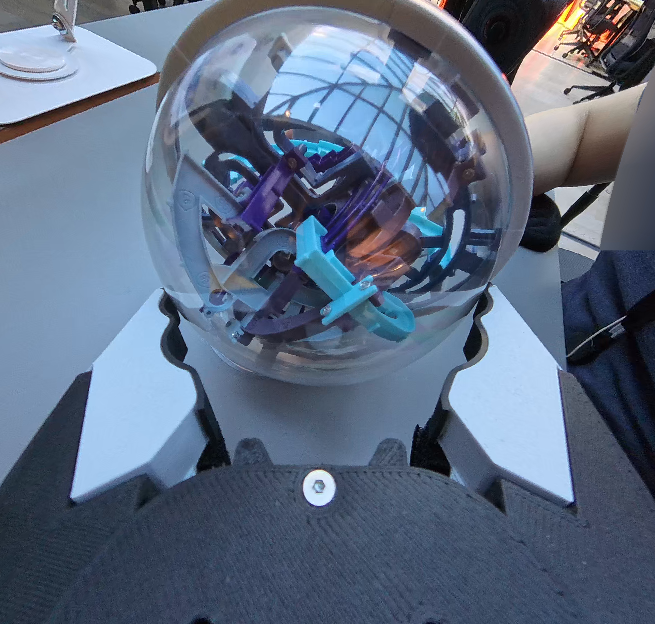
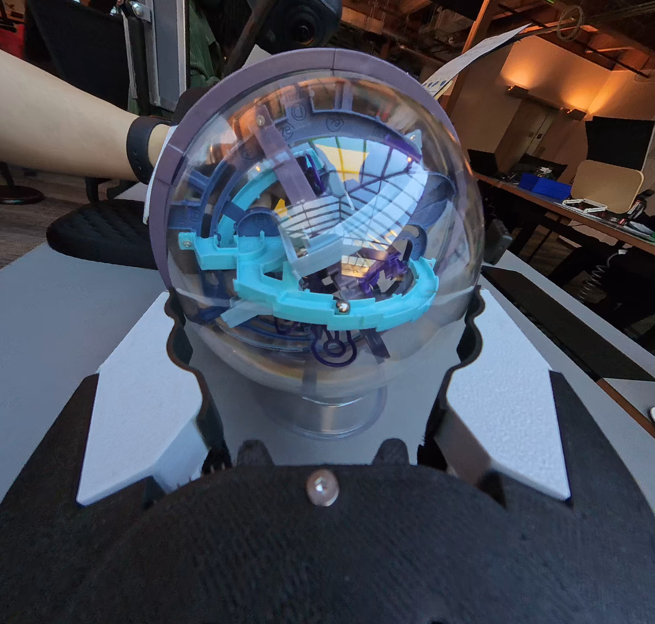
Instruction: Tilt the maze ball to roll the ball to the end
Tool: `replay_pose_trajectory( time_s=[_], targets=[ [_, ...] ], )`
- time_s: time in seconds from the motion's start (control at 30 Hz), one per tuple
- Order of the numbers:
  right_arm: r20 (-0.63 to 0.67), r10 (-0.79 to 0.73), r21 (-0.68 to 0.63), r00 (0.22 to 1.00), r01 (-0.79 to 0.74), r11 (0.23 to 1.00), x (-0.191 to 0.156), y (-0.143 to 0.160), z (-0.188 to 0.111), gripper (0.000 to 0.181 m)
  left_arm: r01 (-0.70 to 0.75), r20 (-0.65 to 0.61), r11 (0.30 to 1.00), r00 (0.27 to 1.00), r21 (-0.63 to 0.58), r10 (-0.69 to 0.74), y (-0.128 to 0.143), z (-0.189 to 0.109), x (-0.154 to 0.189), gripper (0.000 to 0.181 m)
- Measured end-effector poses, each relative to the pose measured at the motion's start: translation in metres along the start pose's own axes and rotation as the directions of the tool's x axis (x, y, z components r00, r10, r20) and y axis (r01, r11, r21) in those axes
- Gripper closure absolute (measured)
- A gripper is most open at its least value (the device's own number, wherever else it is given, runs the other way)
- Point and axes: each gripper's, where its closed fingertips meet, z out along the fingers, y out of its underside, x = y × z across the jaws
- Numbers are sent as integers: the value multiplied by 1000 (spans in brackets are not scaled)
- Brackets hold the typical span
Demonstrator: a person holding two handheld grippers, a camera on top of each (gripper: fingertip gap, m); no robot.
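Observation:
The maze ball point(image 1: 336, 195) is a clear sphere with a grey band around its middle and teal, purple, grey and brown tracks inside. It sits low over the grey table point(image 1: 71, 252). My left gripper point(image 1: 326, 305) holds its near side, both wide-spread fingers touching the shell. My right gripper point(image 2: 324, 302) holds the opposite side of the maze ball point(image 2: 319, 217) the same way. A small steel ball point(image 2: 342, 307) rests on a curved teal track point(image 2: 354, 314) low in the sphere. A clear ring stand point(image 2: 340, 415) shows under the sphere. The steel ball is hidden in the left wrist view.
A white pad point(image 1: 71, 75) with a round disc and an upright bracket lies at the table's far left. A black camera point(image 2: 304, 14) hangs above the sphere. A person's forearm point(image 2: 63, 128) with a black wristband reaches in. A black chair seat point(image 2: 99, 231) and a cluttered side table point(image 2: 567, 202) stand beyond.

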Motion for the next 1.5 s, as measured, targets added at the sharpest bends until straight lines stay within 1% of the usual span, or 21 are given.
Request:
replay_pose_trajectory(
  time_s=[0.3, 0.57, 1.1, 1.5],
  targets=[
    [-11, 27, -19, 1000, -27, 999, 9, 8, 1, 27, 14, -19, 1000, 1000, 22, -14, -1, 6, -10, 23],
    [-18, 11, -41, 1000, -12, 999, 13, 14, 1, 27, -2, -20, 1000, 1000, 22, 2, 1, 9, -15, 23],
    [-18, 9, -52, 1000, -10, 999, 12, 15, 0, 27, -7, -22, 996, 1000, 93, 9, 0, 9, -14, 23],
    [-8, -11, -58, 1000, 11, 998, 8, 15, 1, 29, 11, -38, 996, 999, 90, -7, 2, 6, -11, 23]
  ],
)
